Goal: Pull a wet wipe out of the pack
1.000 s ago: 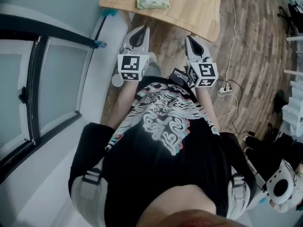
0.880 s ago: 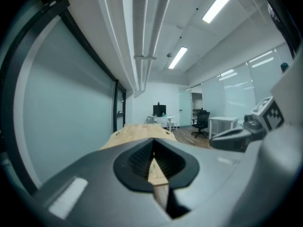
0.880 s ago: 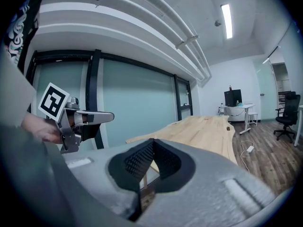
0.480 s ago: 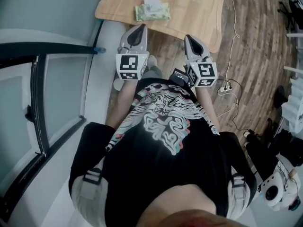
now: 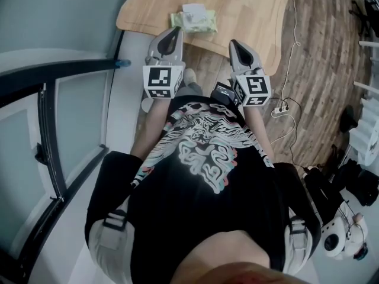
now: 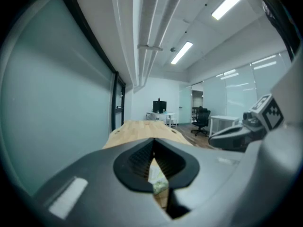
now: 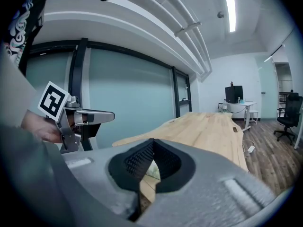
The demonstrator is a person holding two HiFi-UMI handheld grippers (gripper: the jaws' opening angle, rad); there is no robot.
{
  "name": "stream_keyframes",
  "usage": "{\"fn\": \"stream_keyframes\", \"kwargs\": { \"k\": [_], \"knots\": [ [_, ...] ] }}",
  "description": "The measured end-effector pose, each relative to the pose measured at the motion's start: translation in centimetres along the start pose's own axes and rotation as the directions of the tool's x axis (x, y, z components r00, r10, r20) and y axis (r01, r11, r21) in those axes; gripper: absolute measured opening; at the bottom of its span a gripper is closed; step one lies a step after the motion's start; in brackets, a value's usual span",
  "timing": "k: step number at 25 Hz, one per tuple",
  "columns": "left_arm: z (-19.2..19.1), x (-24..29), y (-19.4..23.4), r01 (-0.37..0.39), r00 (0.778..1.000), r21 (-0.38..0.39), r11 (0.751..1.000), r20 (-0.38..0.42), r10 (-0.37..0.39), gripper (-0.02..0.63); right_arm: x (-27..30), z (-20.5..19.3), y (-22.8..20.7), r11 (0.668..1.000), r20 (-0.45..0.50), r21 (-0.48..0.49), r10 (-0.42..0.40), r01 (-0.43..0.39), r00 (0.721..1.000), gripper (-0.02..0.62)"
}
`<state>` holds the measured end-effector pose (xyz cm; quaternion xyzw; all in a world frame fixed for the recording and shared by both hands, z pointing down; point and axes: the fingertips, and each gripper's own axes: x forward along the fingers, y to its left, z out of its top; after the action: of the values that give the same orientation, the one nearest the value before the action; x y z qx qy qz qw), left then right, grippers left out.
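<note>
Pale green, the pack of wet wipes lies flat on the wooden table, near the table's close edge and just ahead of the left gripper, a little towards the right gripper's side; neither gripper touches it. A white patch on the pack's far side may be a wipe or the lid flap, but it is too small to tell which. In the left gripper view the pack shows as a sliver through the narrow slit below the left gripper's tips, and in the right gripper view it shows the same way beyond the right gripper's tips. Both grippers have their jaws pressed together with nothing held between them. They point forward side by side, well apart from each other, the left one's tips reaching the table edge and the right one's tips just short of it. Each carries a marker cube at its rear, close to the person's black printed shirt. To the right of the right gripper a white cable runs across the wood-plank floor to a power strip. To the left of the left gripper stands a glass wall in a dark frame. Far ahead, the left gripper view shows an office chair.
</note>
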<state>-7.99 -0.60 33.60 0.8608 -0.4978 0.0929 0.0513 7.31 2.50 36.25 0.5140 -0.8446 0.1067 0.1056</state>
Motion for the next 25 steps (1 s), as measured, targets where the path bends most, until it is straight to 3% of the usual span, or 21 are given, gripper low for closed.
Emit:
{"fn": "stream_keyframes", "kwargs": {
  "k": [10,19,25],
  "knots": [
    [-1.0,3.7,1.8,0.040,0.998,-0.011,0.999,-0.047,-0.040,-0.009,3.3,0.1,-0.9,1.000,-0.031,-0.029,-0.007,0.006,1.000,-0.002],
    [-1.9,5.1,2.2,0.057,0.995,0.002,0.998,-0.079,-0.057,-0.009,4.7,0.1,-2.2,0.999,-0.021,0.007,-0.043,0.044,0.999,-0.002],
    [-1.9,5.4,2.2,0.064,0.995,0.021,0.998,-0.081,-0.062,-0.009,4.9,0.4,-2.0,0.996,-0.033,-0.065,-0.060,0.057,0.998,-0.002]
  ]
}}
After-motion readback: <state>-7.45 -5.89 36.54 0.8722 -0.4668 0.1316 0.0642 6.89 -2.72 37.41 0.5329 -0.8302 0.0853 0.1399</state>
